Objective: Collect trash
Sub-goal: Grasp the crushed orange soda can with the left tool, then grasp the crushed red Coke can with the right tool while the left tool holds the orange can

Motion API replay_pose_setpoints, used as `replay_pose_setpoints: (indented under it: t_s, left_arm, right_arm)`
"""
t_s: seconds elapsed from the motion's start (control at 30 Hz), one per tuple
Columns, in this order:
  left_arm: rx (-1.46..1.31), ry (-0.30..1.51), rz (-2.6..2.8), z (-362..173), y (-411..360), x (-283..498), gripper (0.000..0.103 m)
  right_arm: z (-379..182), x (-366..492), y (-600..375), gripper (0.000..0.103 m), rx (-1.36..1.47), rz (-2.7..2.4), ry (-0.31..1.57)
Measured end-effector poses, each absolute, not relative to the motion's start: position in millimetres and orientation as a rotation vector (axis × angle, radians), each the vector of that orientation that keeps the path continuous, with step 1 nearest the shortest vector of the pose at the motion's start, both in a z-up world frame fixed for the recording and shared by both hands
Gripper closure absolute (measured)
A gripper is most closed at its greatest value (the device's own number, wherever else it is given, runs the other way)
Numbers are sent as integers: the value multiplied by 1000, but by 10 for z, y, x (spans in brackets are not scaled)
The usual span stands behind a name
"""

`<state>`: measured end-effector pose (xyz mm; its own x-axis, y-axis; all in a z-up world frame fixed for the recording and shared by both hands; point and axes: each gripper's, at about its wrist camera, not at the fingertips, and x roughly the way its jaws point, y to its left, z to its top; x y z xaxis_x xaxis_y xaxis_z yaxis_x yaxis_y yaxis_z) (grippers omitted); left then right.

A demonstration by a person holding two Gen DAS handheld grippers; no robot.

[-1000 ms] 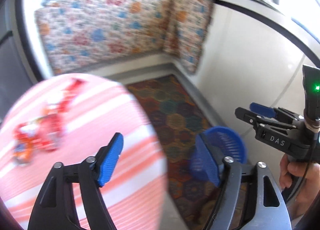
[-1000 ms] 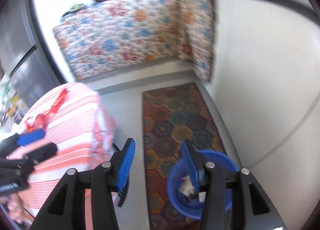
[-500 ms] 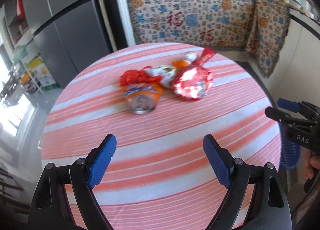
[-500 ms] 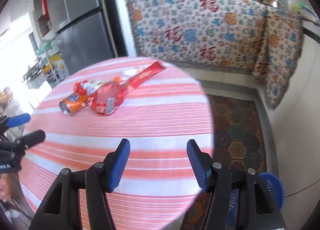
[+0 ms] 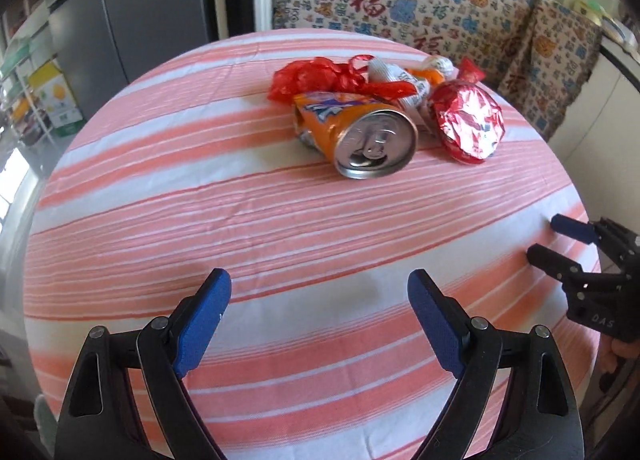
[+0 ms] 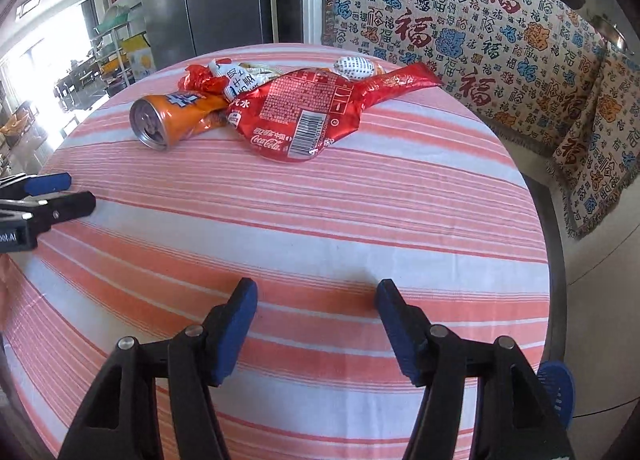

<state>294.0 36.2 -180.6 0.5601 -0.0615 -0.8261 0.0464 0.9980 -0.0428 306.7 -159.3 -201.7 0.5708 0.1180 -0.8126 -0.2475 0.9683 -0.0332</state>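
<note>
the left gripper (image 5: 318,300) has its two blue pads wide apart, and nothing sits between them. it holds nothing. the right gripper (image 6: 316,306) is part way open and its jaws are opening more. nothing is between its pads either. both point down at a slant over the near side of a round table with a pink and white striped cloth (image 5: 240,228).

each view shows the other tool from the side. in the left view the right gripper pokes in at the right edge, with a bit of the person's hand (image 5: 618,352) under it. in the right view the left gripper pokes in at the left edge.

the trash lies in one pile on the far side of the table, well apart from both tools. an orange can (image 5: 360,132) lies on its side, squashed, with its silver top facing the left gripper. in the left view a red shiny wrapper (image 5: 468,124) looks like a round ball just right of the can. the right view shows it is a flat coca-cola label (image 6: 304,116) with a long tail, touching the can. behind them are a crumpled red bag (image 5: 316,78) and white wrappers (image 6: 236,82).

only the right view shows a blue basket (image 6: 556,392) down past the table edge, low on the right. a grey fridge (image 6: 224,0) and a patterned cloth (image 6: 460,20) stand behind the table.
</note>
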Motion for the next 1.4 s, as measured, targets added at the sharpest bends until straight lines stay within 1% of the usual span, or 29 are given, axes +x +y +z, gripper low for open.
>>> replay_pose_setpoints:
  t_s: [0.13,0.23,0.27,0.4,0.43,0.47,0.5,0.7,0.93,1.0,1.03,1.07,1.27,1.4]
  left_arm:
    - [-19,928,-83,-1667,246,3092,12]
    - [-47,904,-76,-1602,174,3301,8]
    - [-51,903,-76,-1603,143,3391,5]
    - [-71,947,-42,-1685,94,3734,6]
    - [-84,939,-51,-1680,94,3764,7]
    - [-86,931,-56,-1679,97,3777,20]
    - [-83,933,-62,-1684,99,3786,30]
    - [-37,925,-86,-1653,154,3490,30]
    - [-93,899,-68,-1713,347,2930,30]
    - [-97,888,-62,-1730,346,2907,30]
    - [-87,886,-58,-1731,326,2916,30]
    - [-75,882,-55,-1738,310,2918,30]
    - [-69,864,-44,-1771,299,2899,30]
    - [-64,866,-49,-1771,310,2916,30]
  right_arm:
    - [-2031,3072,-1564,36,-145,212,924]
    - [-2033,3091,-1555,35,-146,214,922]
    - [-2032,3091,-1555,35,-147,216,922]
    - [-2032,3105,-1562,35,-147,219,924]
    - [-2032,3105,-1562,35,-147,219,925]
    - [-2033,3103,-1567,35,-147,220,925]
    - [-2032,3103,-1569,35,-147,220,924]
    - [-2019,3110,-1588,35,-150,230,937]
    - [-2005,3256,-1704,35,-102,213,953]
    - [-2021,3346,-1651,28,-103,214,960]
    - [-2029,3403,-1595,20,-108,224,967]
    - [-2040,3452,-1528,15,-114,233,972]
    - [-2067,3835,-1139,8,-105,217,949]
    - [-2085,4073,-1093,8,-47,187,917]
